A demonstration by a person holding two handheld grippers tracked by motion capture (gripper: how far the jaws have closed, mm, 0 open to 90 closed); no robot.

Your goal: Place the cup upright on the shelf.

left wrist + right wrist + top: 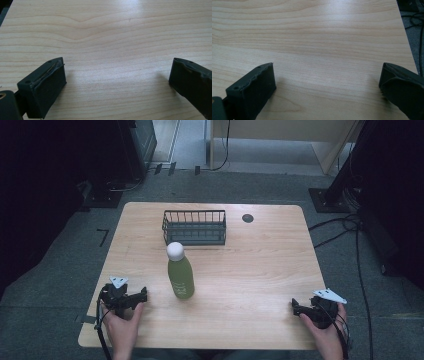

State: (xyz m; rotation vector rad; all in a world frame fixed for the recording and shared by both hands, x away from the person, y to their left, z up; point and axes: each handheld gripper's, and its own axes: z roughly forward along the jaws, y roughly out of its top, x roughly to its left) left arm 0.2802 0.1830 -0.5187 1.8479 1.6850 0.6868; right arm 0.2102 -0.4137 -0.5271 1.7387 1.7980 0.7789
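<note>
Claws are both sitting apart and empty, left claw (141,295) nearest the green bottle (180,276) at frame centre; it's needing a level, mid-body approach.

The tall green bottle with a round white cap (180,272) stands upright near the middle of the light wooden desk (260,270). Right of the bottle the desk top is bare all the way to the edge, so there is lots of room there. Left of the bottle there is a smaller bare strip. Behind the bottle, close to it, sits the dark wire basket (194,227), which blocks the way straight back. In front of the bottle the wood is bare. The left tool (142,295) is near the bottle, with bare wood between its wide-apart jaws.
</note>
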